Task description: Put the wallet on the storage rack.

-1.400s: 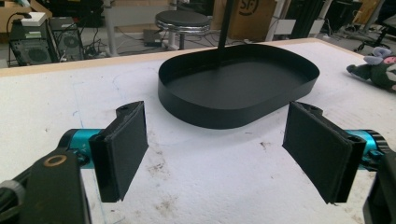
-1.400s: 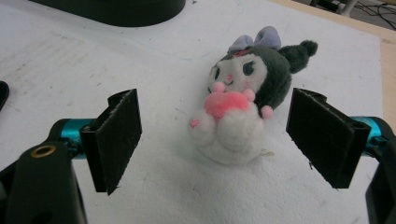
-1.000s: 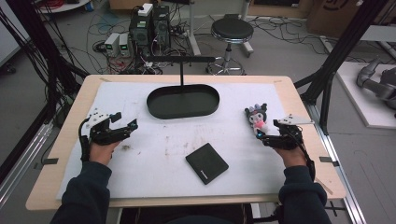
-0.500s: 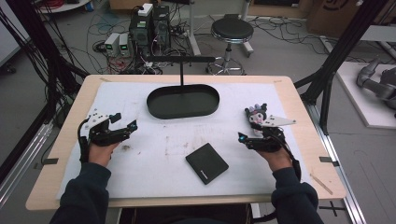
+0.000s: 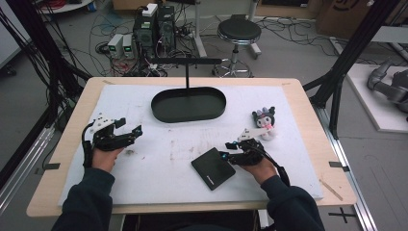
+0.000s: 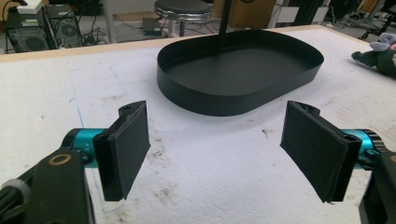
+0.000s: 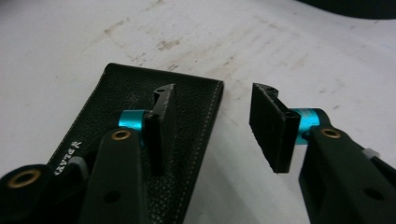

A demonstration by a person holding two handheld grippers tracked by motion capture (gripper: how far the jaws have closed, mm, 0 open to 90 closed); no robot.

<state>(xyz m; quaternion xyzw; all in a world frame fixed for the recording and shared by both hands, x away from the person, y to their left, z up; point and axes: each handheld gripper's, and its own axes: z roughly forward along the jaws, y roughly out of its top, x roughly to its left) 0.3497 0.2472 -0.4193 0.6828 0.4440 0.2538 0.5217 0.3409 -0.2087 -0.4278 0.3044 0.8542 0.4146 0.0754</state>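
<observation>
Risk: your right gripper (image 7: 212, 128) straddles the wallet's (image 7: 140, 154) stitched edge, one jaw above the leather, the other over bare mat. Closing here may pinch only the corner, or skid the flat wallet across the table (image 5: 159, 159). Its jaws are partly open, holding nothing. Your left gripper (image 6: 215, 149) is wide open, empty, facing the tray (image 6: 243, 100). The wallet lies near the front edge, right of centre.

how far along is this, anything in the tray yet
Nothing looks done: the black tray is empty. In hand: the right gripper is open, straddling an edge of the black wallet, one jaw over it, not clamped. The left gripper is open on bare table. Left, probably: wallet and plush toy both sit outside the tray.
</observation>
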